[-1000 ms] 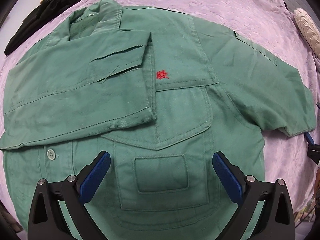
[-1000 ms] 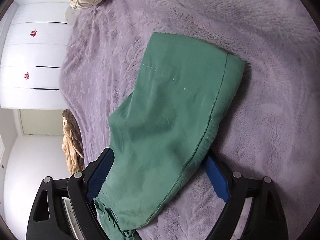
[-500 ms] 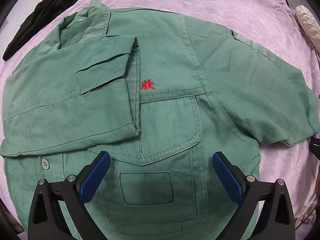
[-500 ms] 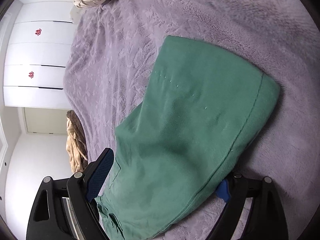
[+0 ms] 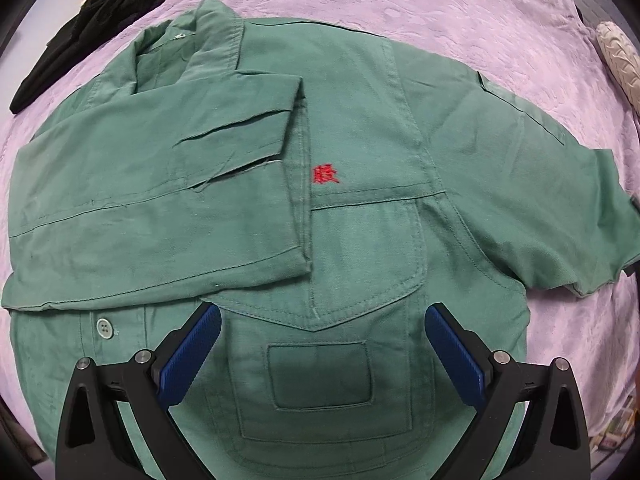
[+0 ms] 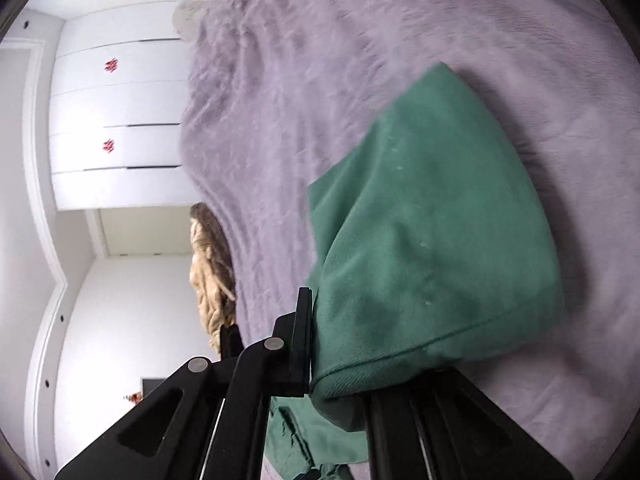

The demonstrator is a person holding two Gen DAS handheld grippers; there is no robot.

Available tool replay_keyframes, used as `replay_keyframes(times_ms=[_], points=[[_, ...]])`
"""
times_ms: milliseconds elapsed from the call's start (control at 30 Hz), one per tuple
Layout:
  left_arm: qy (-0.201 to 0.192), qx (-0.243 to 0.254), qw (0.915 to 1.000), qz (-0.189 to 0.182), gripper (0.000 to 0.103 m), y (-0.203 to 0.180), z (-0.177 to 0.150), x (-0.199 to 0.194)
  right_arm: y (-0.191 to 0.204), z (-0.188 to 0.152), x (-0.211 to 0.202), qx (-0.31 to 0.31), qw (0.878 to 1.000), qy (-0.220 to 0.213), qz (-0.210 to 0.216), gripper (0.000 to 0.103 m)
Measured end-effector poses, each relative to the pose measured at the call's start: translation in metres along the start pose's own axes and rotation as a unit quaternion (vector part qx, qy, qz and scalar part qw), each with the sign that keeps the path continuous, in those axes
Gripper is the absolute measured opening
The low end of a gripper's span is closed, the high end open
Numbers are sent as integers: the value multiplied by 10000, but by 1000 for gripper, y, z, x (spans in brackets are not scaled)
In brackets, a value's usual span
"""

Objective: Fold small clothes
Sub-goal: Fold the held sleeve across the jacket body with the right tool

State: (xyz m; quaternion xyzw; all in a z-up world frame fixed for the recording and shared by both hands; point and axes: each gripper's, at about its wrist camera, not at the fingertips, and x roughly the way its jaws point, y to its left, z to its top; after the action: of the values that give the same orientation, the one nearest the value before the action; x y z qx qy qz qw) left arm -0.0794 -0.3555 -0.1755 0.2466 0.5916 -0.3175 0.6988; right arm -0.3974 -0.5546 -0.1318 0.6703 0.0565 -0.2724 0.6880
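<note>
A green work shirt (image 5: 352,240) with a red embroidered mark lies flat on the purple bedspread (image 5: 440,12). Its left sleeve (image 5: 160,208) is folded across the chest. Its right sleeve (image 5: 560,216) stretches out to the right. My left gripper (image 5: 322,344) is open and empty, hovering over the chest pocket. In the right wrist view my right gripper (image 6: 340,364) is shut on the cuff of the right sleeve (image 6: 432,264), with the sleeve bunched up ahead of the fingers.
A black garment (image 5: 96,24) lies at the far left of the bed. A beige cushion (image 5: 618,60) sits at the right edge. In the right wrist view, white wardrobe doors (image 6: 116,120) and a beige bundle (image 6: 212,272) stand beyond the bed.
My right gripper has closed on the sleeve cuff and pushed it in, so the sleeve has bunched up. The left gripper has stayed open, hovering over the shirt with only small shifts.
</note>
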Motion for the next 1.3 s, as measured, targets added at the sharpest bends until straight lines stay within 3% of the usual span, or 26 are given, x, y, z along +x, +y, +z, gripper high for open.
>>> replay_keyframes(times_ms=[200, 433, 600, 700, 767, 833, 900, 967, 1000, 1133, 1167, 1200, 1300], points=[[-75, -74, 9999, -40, 102, 21, -2, -5, 75, -41, 40, -824, 9922, 662, 658, 5], [-173, -250, 9995, 8, 102, 80, -16, -11, 151, -134, 109, -1898, 9649, 1590, 877, 5], [-341, -420, 9984, 178, 102, 133, -21, -20, 160, -231, 172, -2686, 9352, 2289, 310, 9], [-389, -516, 9972, 365, 102, 174, -26, -24, 127, -282, 211, -2775, 9237, 2633, -221, 9], [-402, -615, 9961, 494, 102, 199, -28, -24, 100, -303, 234, -2654, 9226, 2701, -730, 10], [-441, -715, 9946, 608, 102, 225, -34, -25, 72, -310, 246, -2191, 9322, 2687, -1043, 17], [-462, -806, 9937, 626, 102, 254, -39, -24, 54, -309, 239, -1604, 9501, 2564, -762, 41], [-450, -880, 9933, 605, 102, 281, -46, -27, 53, -305, 230, -1447, 9574, 2392, -720, 63], [-444, -922, 9930, 594, 102, 289, -48, -27, 55, -302, 222, -1431, 9611, 2246, -728, 67], [-464, -1026, 9924, 497, 102, 325, -66, -37, 62, -287, 203, -1258, 9744, 1586, -974, 65], [-473, -1053, 9922, 465, 102, 331, -67, -38, 67, -284, 202, -1254, 9749, 1527, -1022, 45], [-497, -1074, 9920, 430, 102, 338, -68, -42, 74, -283, 202, -1327, 9742, 1497, -1043, 16], [-629, -1151, 9908, 345, 102, 376, -83, -56, 119, -296, 214, -2109, 9596, 1640, -887, 16]])
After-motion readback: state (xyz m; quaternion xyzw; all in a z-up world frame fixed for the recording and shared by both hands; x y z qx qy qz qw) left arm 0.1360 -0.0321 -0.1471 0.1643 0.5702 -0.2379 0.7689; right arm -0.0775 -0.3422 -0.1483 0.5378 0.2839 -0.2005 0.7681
